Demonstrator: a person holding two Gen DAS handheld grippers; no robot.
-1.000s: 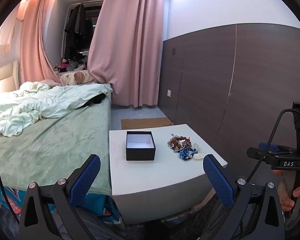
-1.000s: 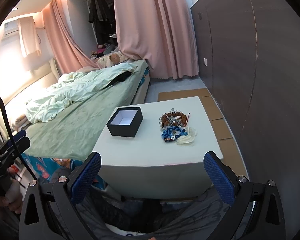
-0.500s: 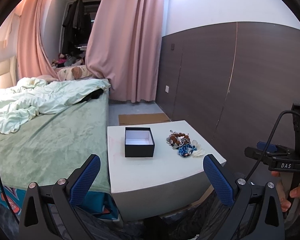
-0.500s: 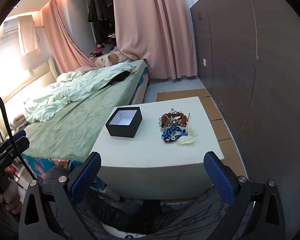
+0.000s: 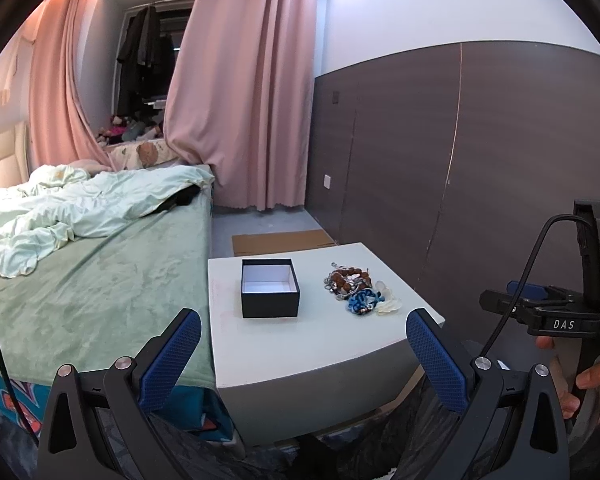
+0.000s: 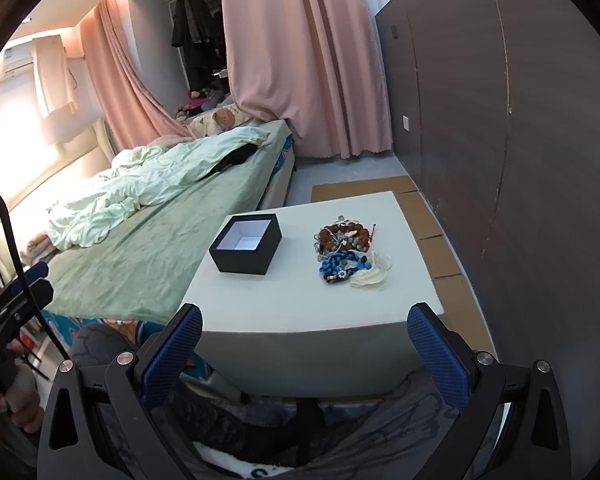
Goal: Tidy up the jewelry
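On the white table (image 6: 300, 292), black box (image 6: 246, 245) empty; jewelry pile (image 6: 346, 252) beside; both claws wide, holding nothing.

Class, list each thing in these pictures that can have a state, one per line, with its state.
Black square cardboard box with white lining: lid off, empty, upright on the white table.
Heap of brown, blue and pale beaded jewelry: loose on the table, beside the box, apart from it.
Left hand-held gripper: open, holding nothing.
Right hand-held gripper: open, holding nothing.
Pink curtain: drawn.
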